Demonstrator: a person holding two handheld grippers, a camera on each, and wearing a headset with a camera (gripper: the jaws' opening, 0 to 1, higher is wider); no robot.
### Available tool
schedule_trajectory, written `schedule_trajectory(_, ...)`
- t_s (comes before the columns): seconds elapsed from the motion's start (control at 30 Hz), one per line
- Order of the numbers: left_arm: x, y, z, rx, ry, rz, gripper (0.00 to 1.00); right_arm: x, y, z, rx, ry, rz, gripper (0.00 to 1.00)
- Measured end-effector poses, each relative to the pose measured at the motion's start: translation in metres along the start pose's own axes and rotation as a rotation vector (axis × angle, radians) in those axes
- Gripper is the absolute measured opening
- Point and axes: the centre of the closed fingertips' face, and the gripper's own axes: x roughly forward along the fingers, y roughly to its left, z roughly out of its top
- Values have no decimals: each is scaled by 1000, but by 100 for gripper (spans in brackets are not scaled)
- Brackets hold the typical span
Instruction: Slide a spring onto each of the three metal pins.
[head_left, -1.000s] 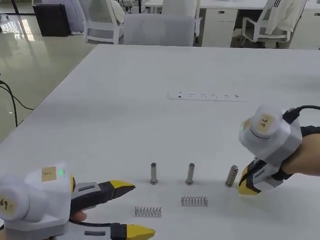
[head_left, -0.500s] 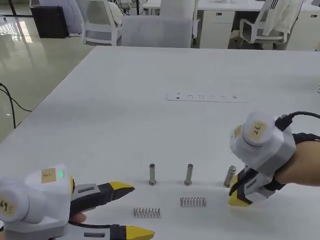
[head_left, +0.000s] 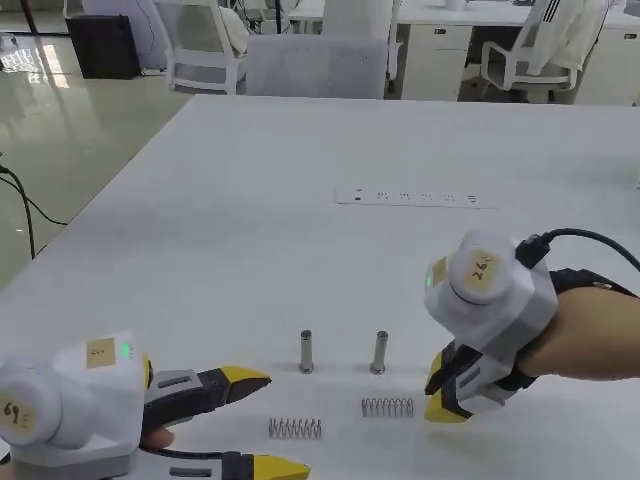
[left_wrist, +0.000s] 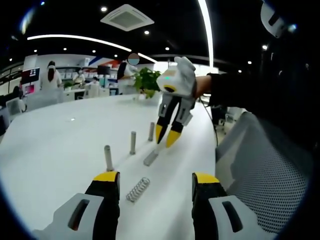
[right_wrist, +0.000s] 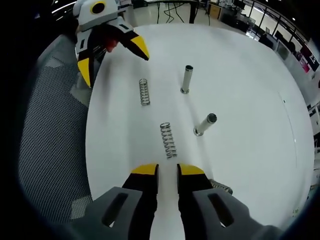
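Two bare metal pins (head_left: 307, 352) (head_left: 379, 353) stand upright on the white table (head_left: 300, 220). Two loose springs (head_left: 295, 428) (head_left: 388, 407) lie in front of them. My right gripper (head_left: 440, 392) hovers just right of the nearer spring (right_wrist: 168, 140), its jaws narrowly parted and holding nothing. A third pin (right_wrist: 220, 186) wearing a spring peeks out beside its right jaw. My left gripper (head_left: 270, 422) rests wide open at the lower left, with the other spring (left_wrist: 138, 189) just ahead of its fingers. In the left gripper view, the right gripper (left_wrist: 166, 136) points down at the table beside the pins.
A white power strip (head_left: 405, 195) lies across the table farther back. Office chairs (head_left: 210, 45) and desks stand beyond the far edge. A mesh chair back (right_wrist: 55, 125) sits close to the table's near edge.
My right gripper has moved left and nearer, away from the spring-clad pin, which it now hides in the head view, and up to the lying spring. The left gripper has stayed put.
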Motion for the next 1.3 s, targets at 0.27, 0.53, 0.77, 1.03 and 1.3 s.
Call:
schedule_trajectory(0.27,0,-1,-1,1,6,-2,52,10,-4,4,-30,18,7,12)
schedule_trajectory(0.53,0,0,-1,3,9,-4,52,18,-6,8,-60,40,21,11)
schedule_trajectory(0.77,1,0,-1,6,11,-7,52,25,-4,6,-86,69,29,10)
schedule_trajectory(1.03,3,-1,0,13,17,-13,51,27,-4,5,-106,76,27,8)
schedule_trajectory(1.3,6,-3,2,29,29,-32,51,15,-1,12,-109,46,26,8)
